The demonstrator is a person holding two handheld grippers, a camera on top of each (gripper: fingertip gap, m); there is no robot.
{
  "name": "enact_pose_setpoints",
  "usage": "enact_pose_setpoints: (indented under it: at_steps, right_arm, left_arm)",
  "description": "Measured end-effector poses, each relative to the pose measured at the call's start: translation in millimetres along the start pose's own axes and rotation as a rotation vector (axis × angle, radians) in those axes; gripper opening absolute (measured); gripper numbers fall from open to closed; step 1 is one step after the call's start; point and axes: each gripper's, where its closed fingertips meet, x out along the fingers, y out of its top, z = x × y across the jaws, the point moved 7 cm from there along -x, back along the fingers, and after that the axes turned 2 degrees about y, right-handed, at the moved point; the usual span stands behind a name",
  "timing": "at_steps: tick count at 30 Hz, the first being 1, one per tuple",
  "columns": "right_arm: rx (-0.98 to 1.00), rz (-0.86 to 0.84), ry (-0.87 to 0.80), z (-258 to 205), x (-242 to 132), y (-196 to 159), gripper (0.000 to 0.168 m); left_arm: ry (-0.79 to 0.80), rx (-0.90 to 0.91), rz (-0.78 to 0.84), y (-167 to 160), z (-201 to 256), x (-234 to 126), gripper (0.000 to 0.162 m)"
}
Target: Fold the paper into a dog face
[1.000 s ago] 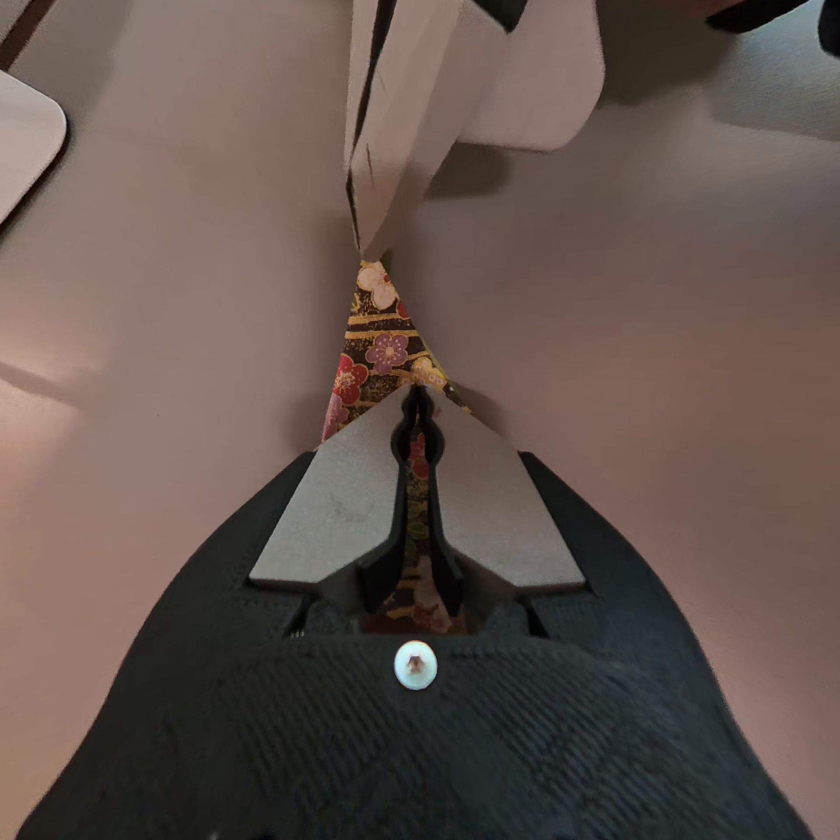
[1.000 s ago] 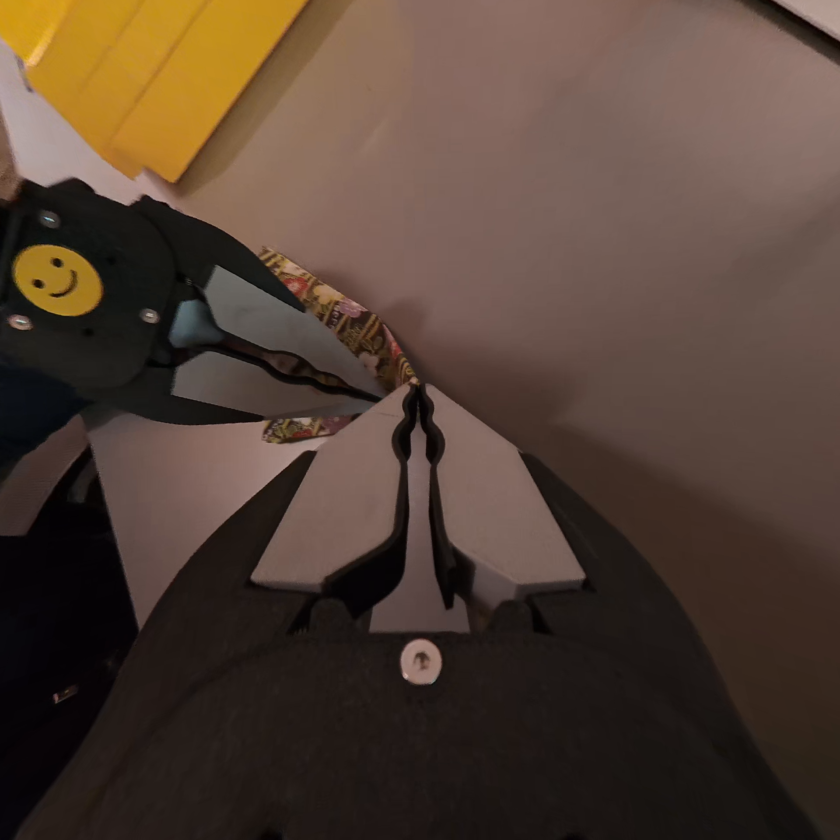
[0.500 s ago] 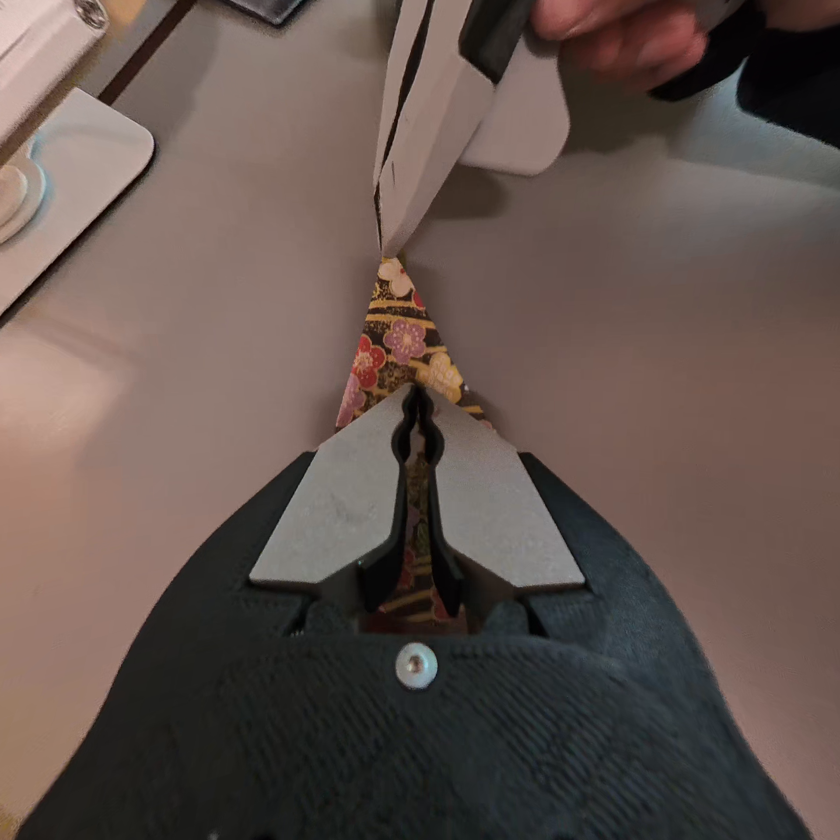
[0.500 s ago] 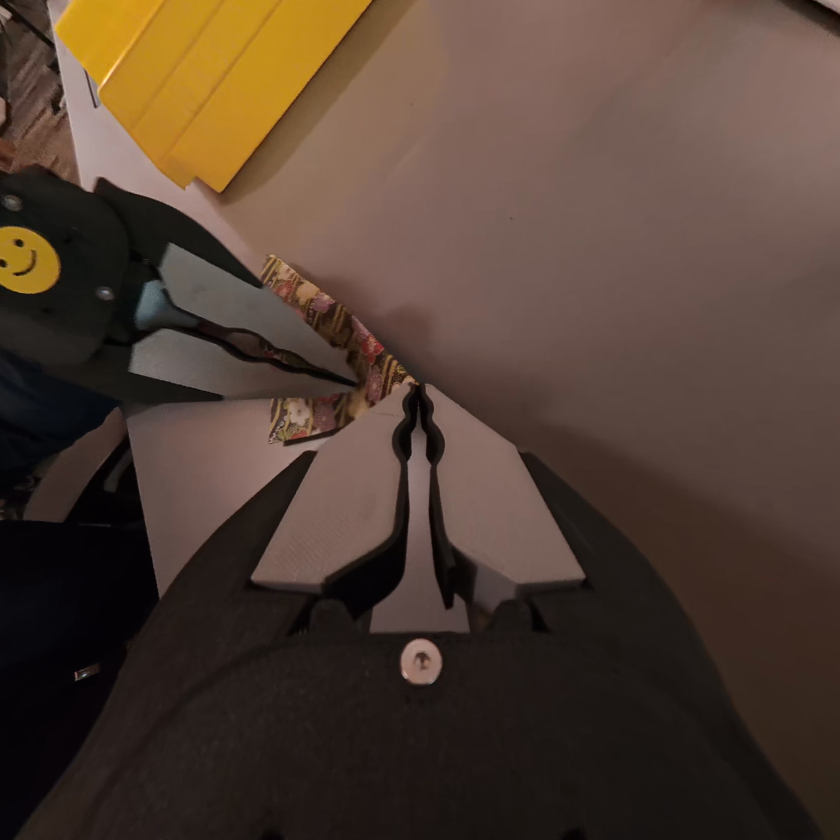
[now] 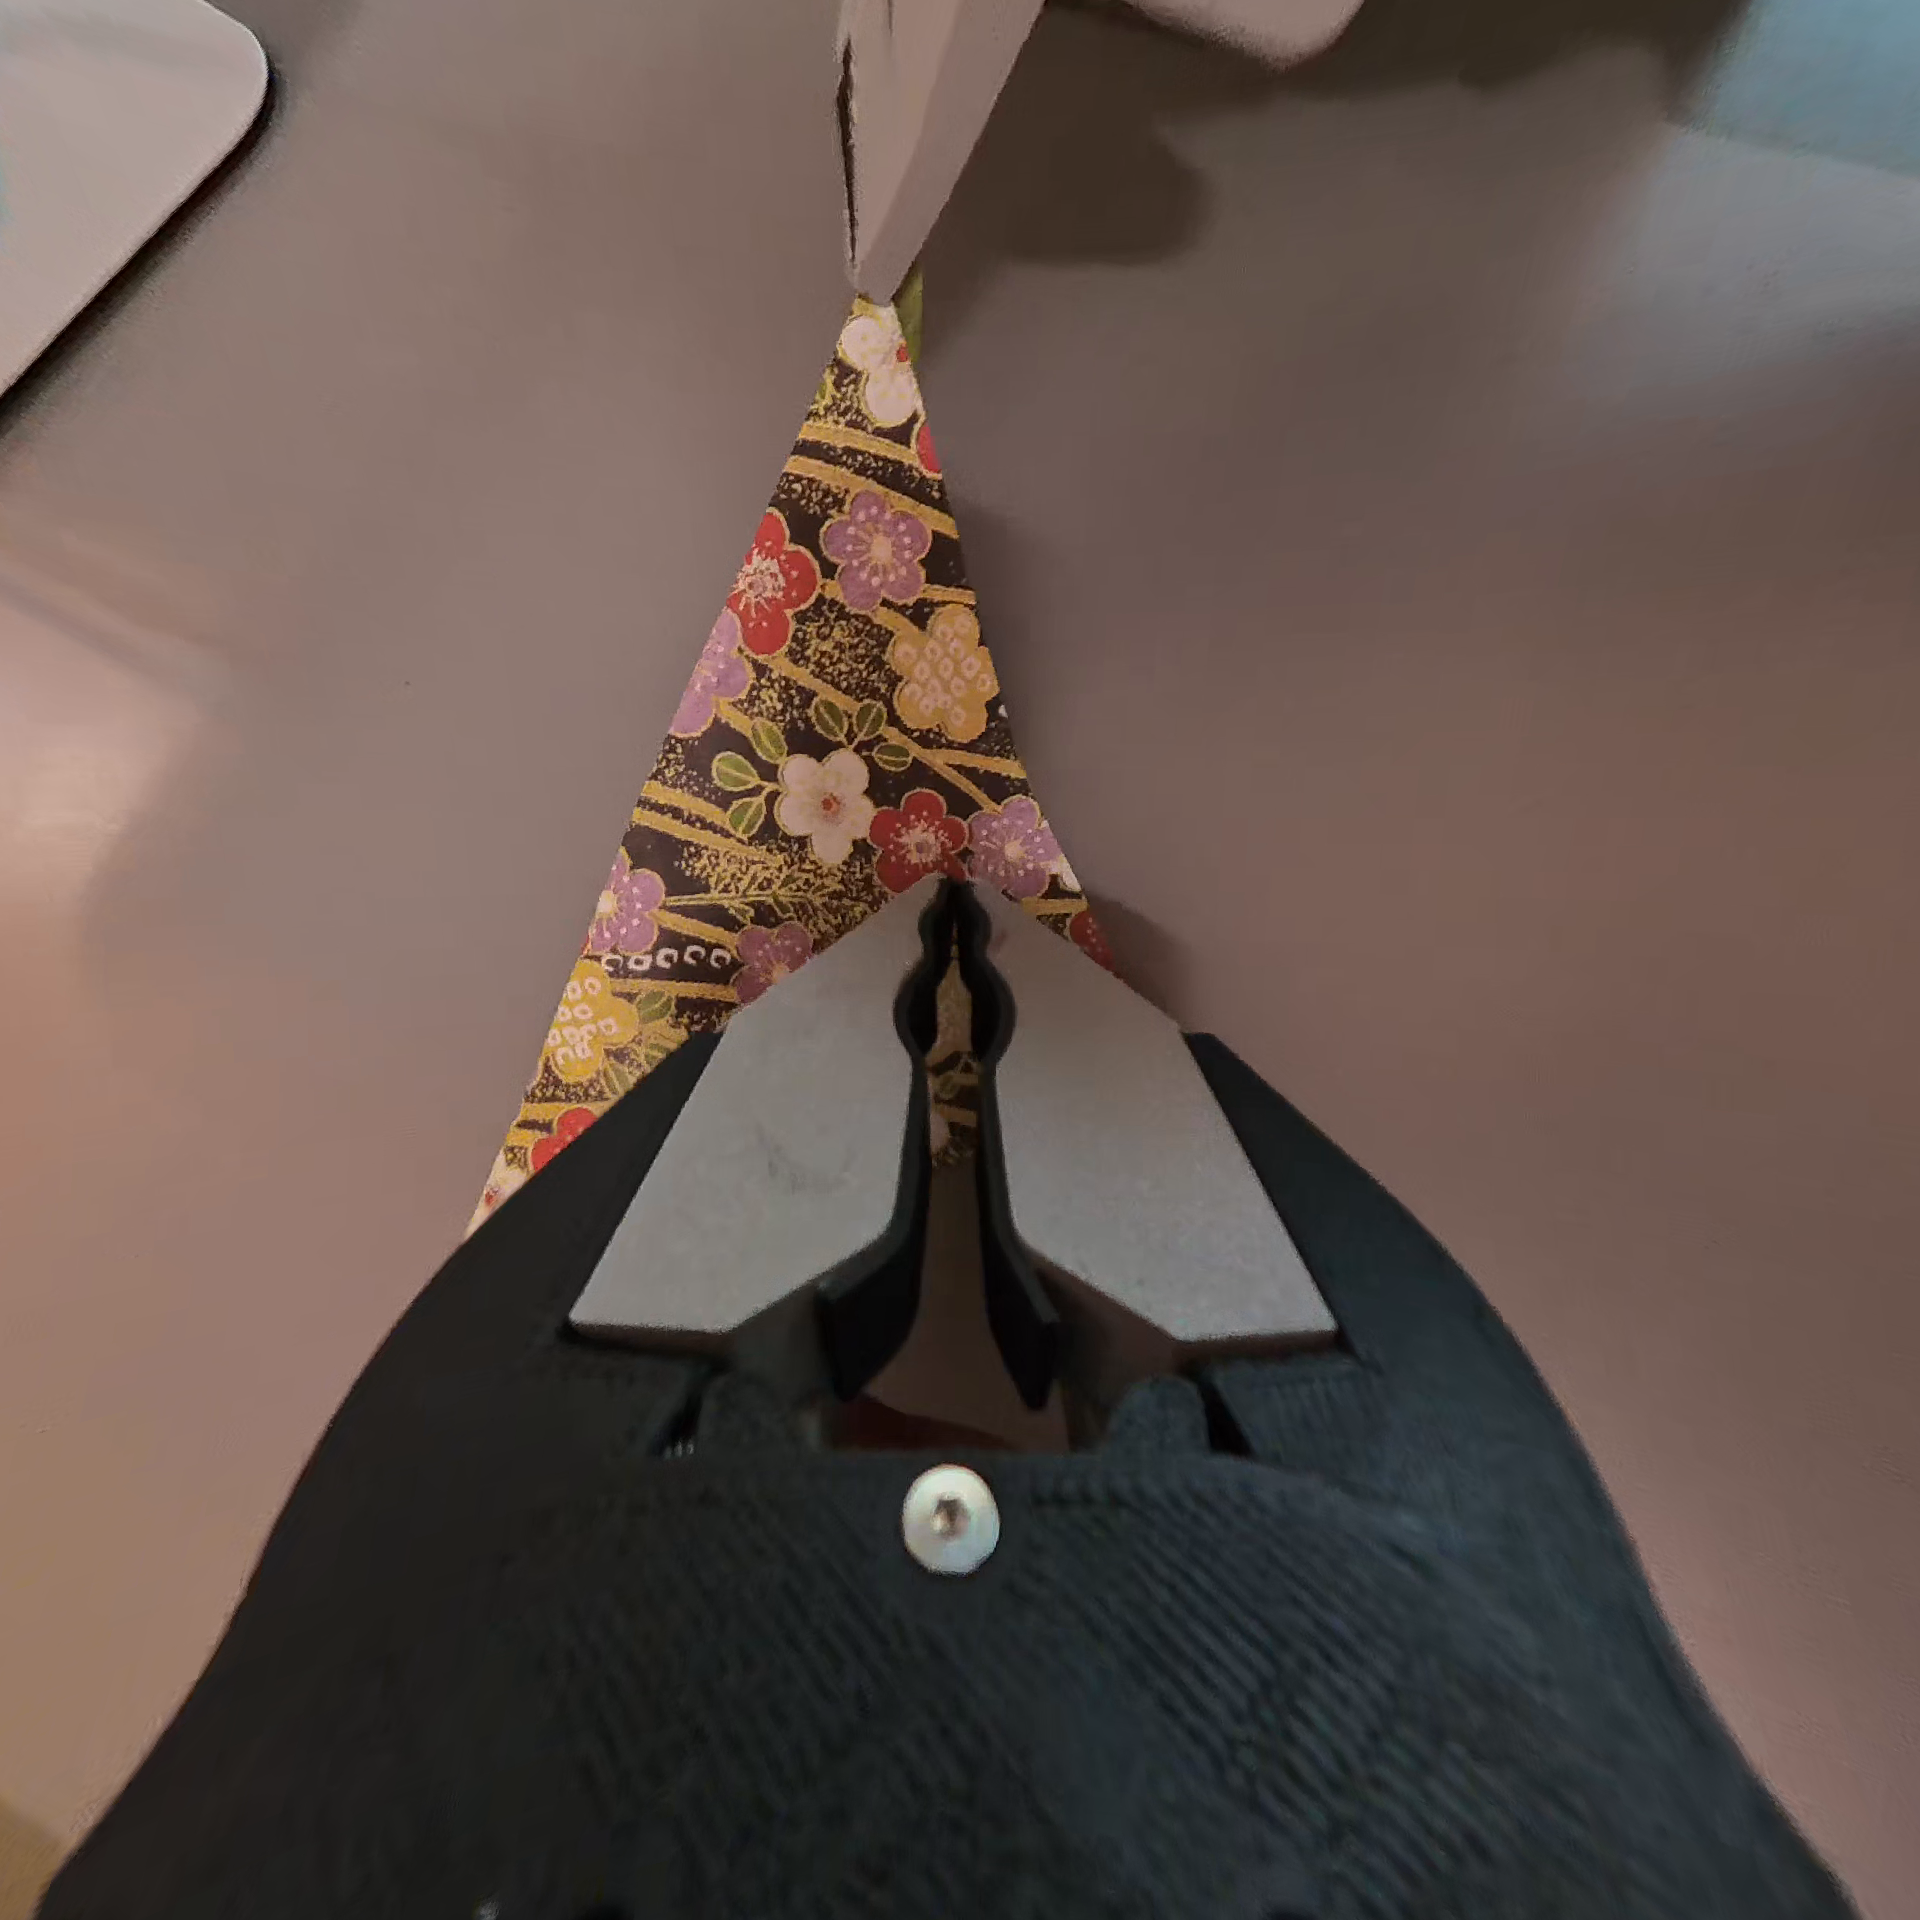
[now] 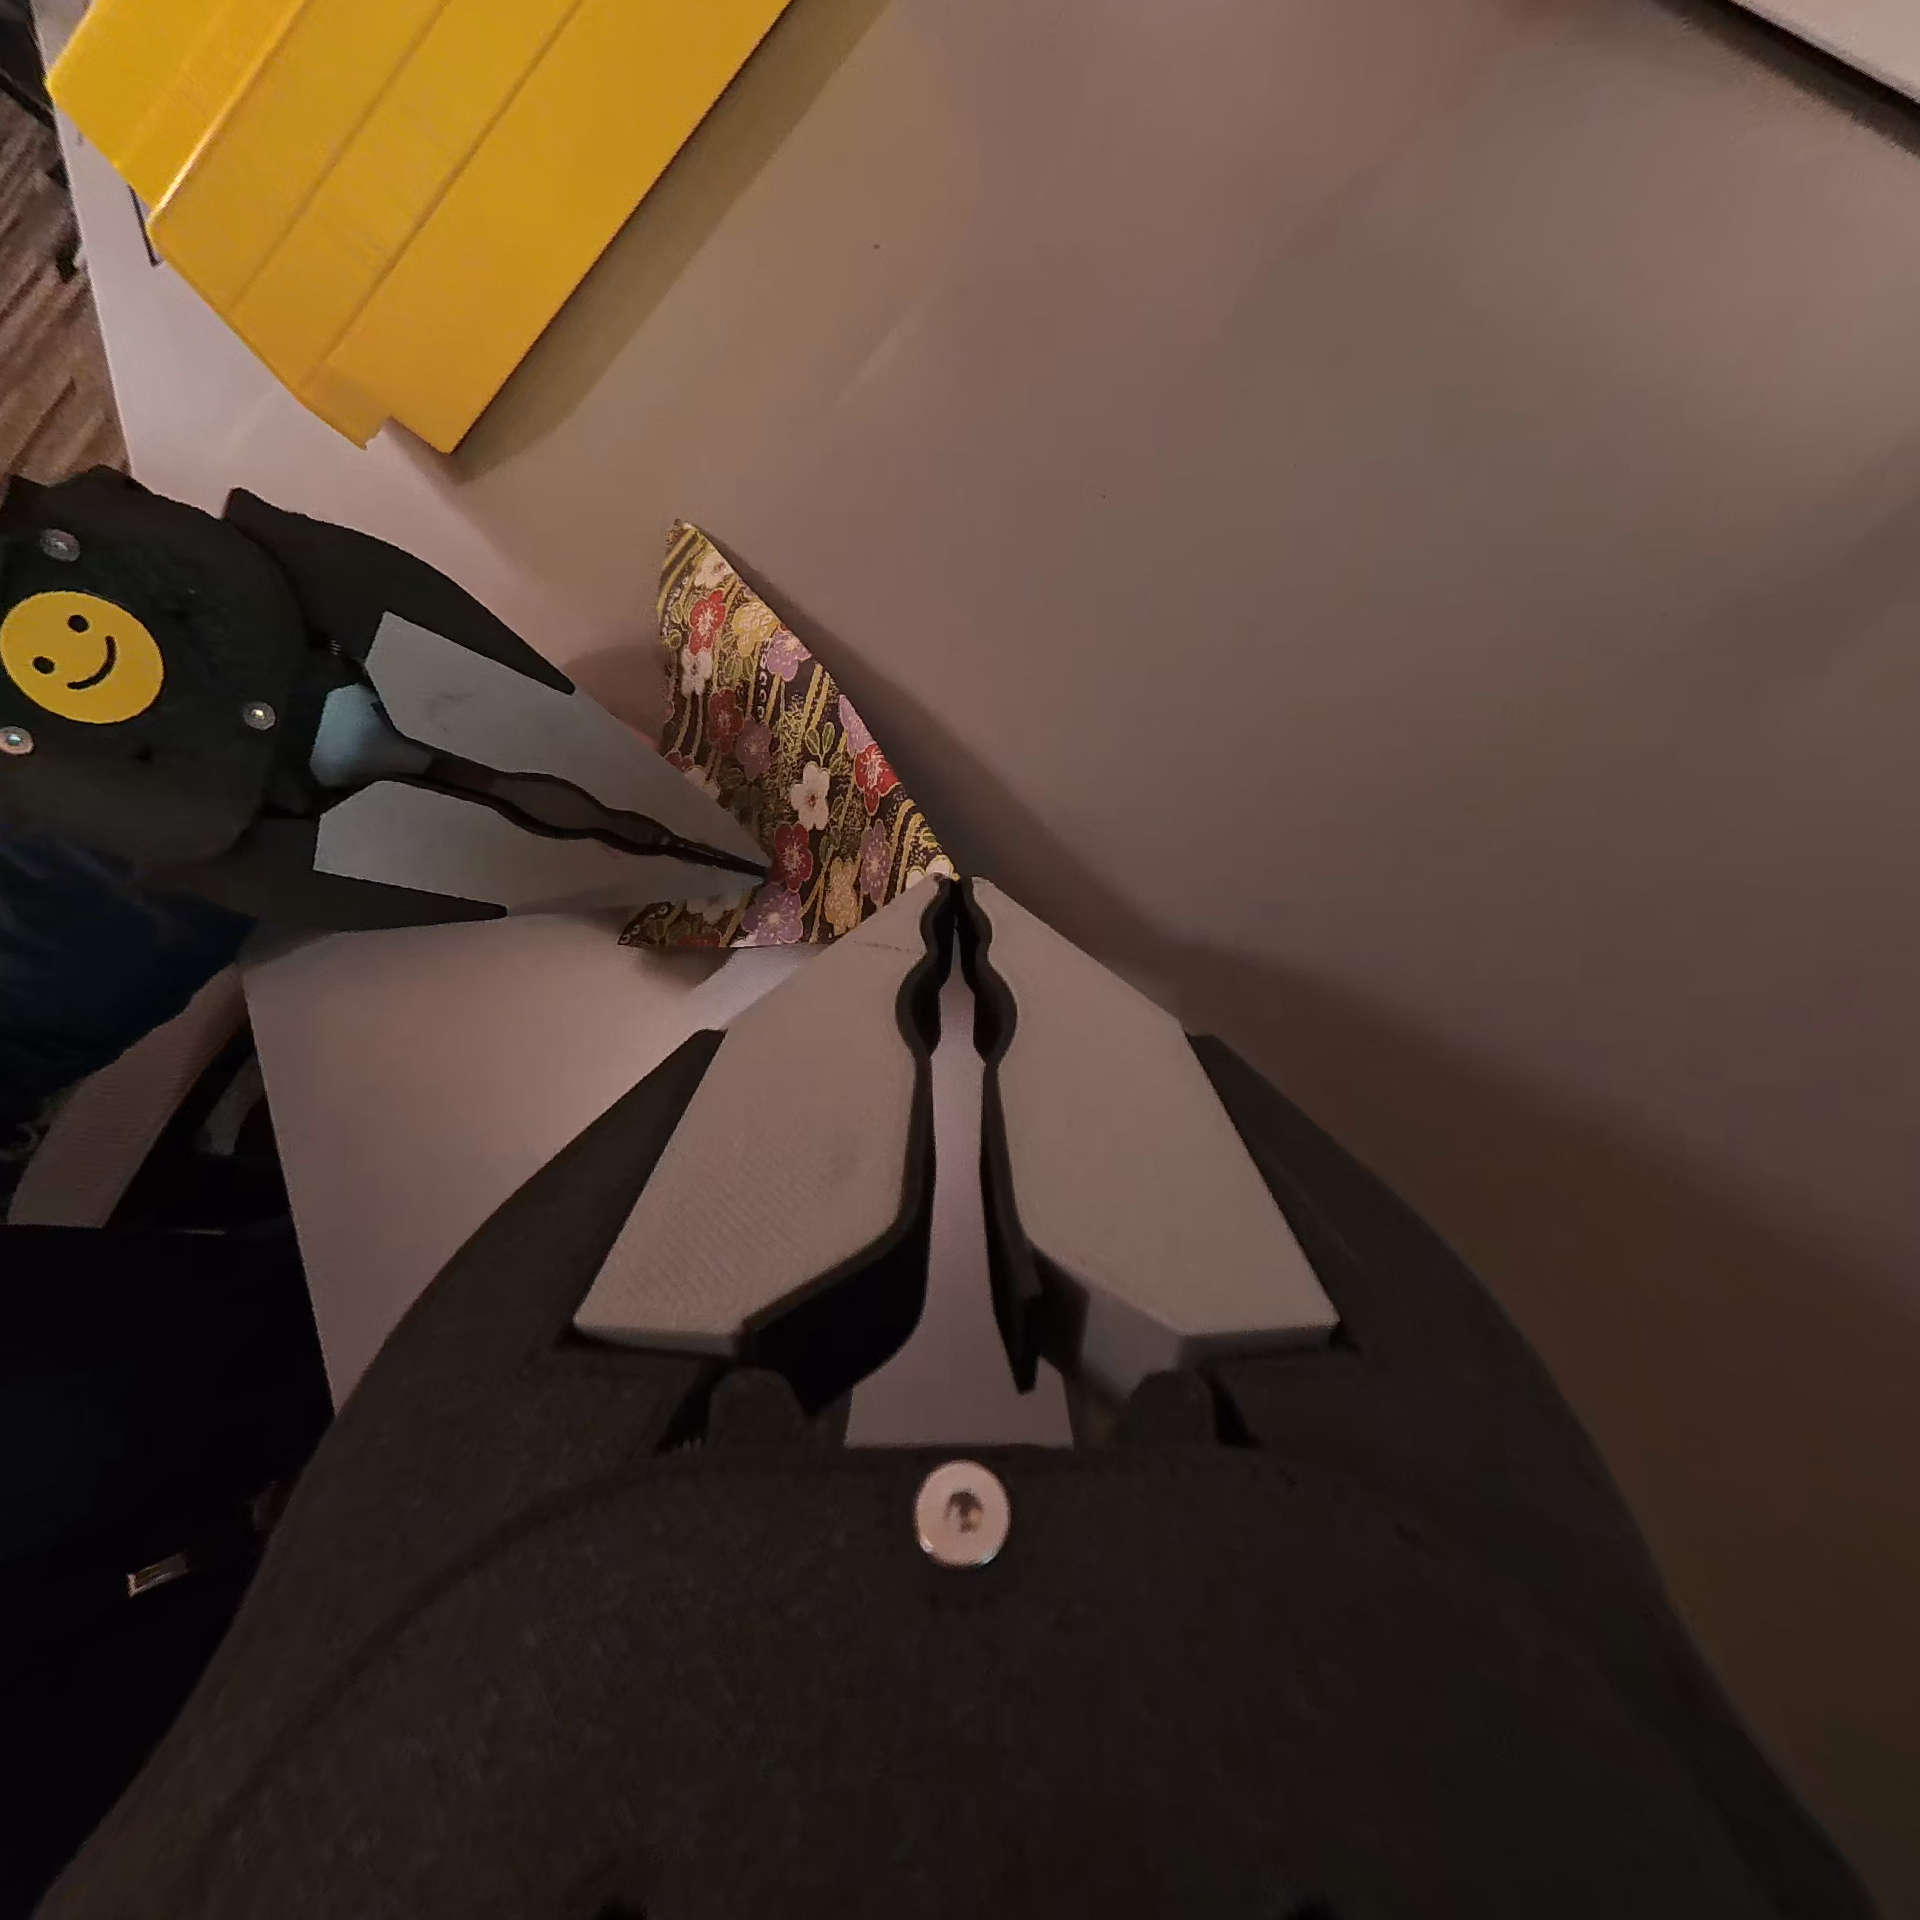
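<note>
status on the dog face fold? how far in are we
Early-to-mid. Done: the floral paper already lies as a folded triangle on the table, so the first fold looks made. In hand: the left gripper and the right gripper are both shut, the right at one corner tip, apparently pressing or working a fold. Left: no ear flaps or chin fold are visible yet.

Around the floral paper (image 6: 800,790) the table (image 6: 1351,623) lies bare on the far side — a yellow folder (image 6: 416,197) sits well apart beyond it.
</note>
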Motion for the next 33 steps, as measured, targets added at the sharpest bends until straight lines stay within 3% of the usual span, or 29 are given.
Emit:
enact_pose_setpoints:
  at_steps: [1, 8, 20, 33]
  right_arm:
    - [-0.003, 0.000, -0.001, -1, 0, 0, 0.000]
    - [-0.075, 0.019, 0.073, -23, 7, 6, 0.000]
    - [-0.171, -0.107, 0.093, -49, 41, -4, 0.000]
    - [-0.146, -0.227, 0.137, -50, 60, -19, 0.000]
  left_arm:
    - [-0.001, -0.010, 0.005, 0, 0, 0, 0.000]
    - [-0.023, -0.043, 0.026, 1, -1, 2, 0.000]
    - [-0.032, -0.048, 0.041, 0, -2, 3, 0.000]
    - [-0.060, -0.067, 0.054, -2, -4, 2, 0.000]
